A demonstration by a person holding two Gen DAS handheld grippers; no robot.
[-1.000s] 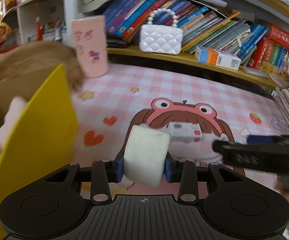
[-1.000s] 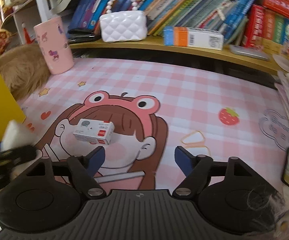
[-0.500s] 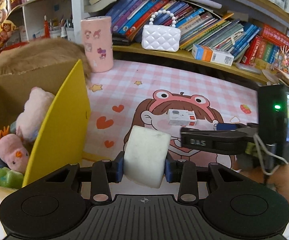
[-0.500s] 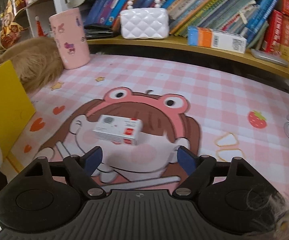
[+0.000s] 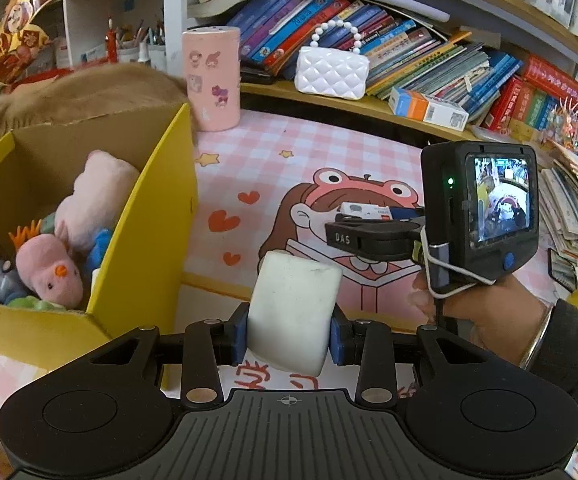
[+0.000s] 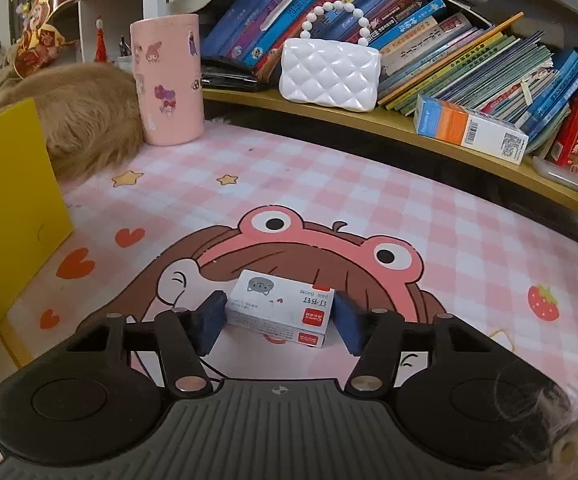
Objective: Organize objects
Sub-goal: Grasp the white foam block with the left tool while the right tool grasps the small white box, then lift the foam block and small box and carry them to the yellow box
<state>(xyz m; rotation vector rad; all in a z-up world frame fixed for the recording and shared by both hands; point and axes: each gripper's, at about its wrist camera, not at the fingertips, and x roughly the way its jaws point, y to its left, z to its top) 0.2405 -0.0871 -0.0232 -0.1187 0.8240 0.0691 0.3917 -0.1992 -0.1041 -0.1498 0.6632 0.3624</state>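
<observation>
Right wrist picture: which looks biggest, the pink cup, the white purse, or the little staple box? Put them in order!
1. Pink cup and white purse: they look about alike, so no ranking between them.
2. Staple box: looks smallest, though it sits nearest the camera, between the right gripper's fingers.

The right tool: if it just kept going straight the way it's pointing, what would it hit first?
The small white box. It already sits on the mat between the open fingers of the right tool, so the tool would slide around it and, probably, its body would meet the box.
</observation>
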